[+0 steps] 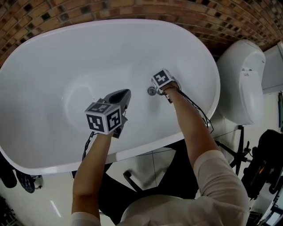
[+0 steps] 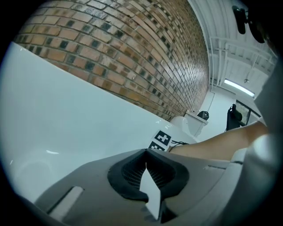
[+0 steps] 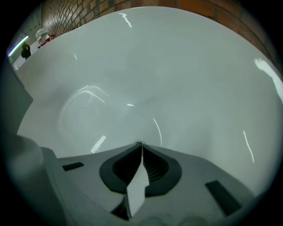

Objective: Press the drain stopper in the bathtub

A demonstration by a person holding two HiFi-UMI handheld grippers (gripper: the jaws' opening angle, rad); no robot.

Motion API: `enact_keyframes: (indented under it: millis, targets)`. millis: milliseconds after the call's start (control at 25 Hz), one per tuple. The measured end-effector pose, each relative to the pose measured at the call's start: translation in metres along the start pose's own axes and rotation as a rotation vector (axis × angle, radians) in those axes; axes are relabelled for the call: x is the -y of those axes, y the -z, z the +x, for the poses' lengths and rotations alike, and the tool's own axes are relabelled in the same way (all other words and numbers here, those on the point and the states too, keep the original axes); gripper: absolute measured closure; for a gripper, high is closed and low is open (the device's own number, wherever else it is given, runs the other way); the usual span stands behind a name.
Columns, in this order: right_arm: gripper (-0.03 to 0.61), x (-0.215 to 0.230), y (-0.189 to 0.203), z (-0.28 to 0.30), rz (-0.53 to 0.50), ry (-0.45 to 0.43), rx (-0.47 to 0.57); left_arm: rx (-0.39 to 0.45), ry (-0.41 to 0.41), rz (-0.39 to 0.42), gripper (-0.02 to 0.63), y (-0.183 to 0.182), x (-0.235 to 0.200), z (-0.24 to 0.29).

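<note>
The small chrome drain stopper (image 1: 151,91) sits on the floor of the white bathtub (image 1: 53,57), right of centre. My right gripper (image 1: 155,89) is shut with nothing between its jaws, and its closed tips rest right at the stopper. In the right gripper view the shut tips (image 3: 141,144) hide the stopper almost wholly against the tub floor (image 3: 146,75). My left gripper (image 1: 125,94) hovers over the tub's middle, left of the stopper. It is shut and empty (image 2: 146,151), and past it shows the right gripper's marker cube (image 2: 161,140).
A brick wall (image 1: 132,9) runs behind the tub. A white toilet (image 1: 242,84) stands just right of the tub's end, with a stand and dark gear (image 1: 265,163) on the floor beside it. The tub's near rim (image 1: 132,152) passes under both forearms.
</note>
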State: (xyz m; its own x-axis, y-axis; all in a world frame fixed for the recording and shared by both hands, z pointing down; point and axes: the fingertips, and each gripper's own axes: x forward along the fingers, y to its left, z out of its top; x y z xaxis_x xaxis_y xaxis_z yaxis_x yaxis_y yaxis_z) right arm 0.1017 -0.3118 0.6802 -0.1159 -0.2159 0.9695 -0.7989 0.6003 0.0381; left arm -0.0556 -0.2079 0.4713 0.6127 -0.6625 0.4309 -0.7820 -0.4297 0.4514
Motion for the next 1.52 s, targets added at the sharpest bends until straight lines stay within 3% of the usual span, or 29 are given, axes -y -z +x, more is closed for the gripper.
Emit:
enact_keyframes:
  millis: [520, 800, 1520]
  targets:
    - [0.555, 0.008, -0.021, -0.122, 0.049, 0.021, 0.223, 0.138, -0.065, 0.073, 0.609, -0.045, 0.065, -0.068]
    - [0.555, -0.006, -0.022, -0.205, 0.031, 0.036, 0.363, 0.194, -0.058, 0.107, 0.609, -0.053, 0.112, -0.113]
    - [0.557, -0.041, 0.027, -0.346, -0.032, 0.07, 0.63, 0.353, -0.066, 0.18, 0.609, -0.052, 0.196, -0.201]
